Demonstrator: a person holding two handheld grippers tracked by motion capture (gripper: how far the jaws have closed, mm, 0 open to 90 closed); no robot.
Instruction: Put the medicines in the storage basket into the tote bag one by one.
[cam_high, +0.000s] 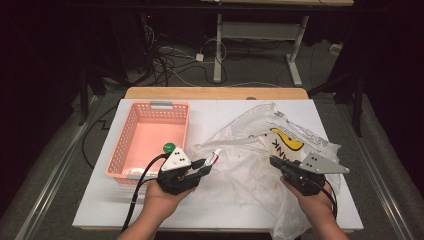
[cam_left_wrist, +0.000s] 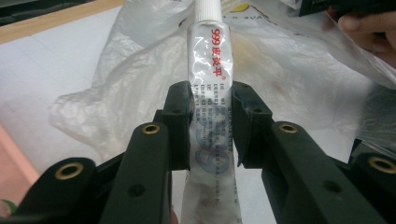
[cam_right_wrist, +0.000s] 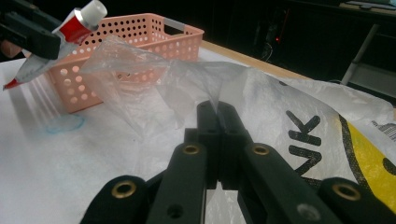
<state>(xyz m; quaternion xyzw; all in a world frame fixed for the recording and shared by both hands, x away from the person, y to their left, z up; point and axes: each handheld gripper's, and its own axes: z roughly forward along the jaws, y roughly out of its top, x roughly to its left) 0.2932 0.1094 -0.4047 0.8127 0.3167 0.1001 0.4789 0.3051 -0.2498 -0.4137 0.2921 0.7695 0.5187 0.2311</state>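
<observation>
My left gripper (cam_left_wrist: 211, 128) clamped on the white ointment tube (cam_left_wrist: 211, 79) above the plastic bag (cam_high: 250, 150), just beside the pink basket (cam_high: 131, 131), my right gripper (cam_right_wrist: 218, 116) pinching the bag's edge

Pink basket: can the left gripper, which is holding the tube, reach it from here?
Probably yes. The pink basket sits just beside the left gripper, which grips the tube, and nothing stands between; the plastic bag lies opposite.

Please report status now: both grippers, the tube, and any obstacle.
Left gripper shut on tube, held above the table. Right gripper shut, pinching plastic bag. Pink basket to the left, nothing between it and the tube.
</observation>
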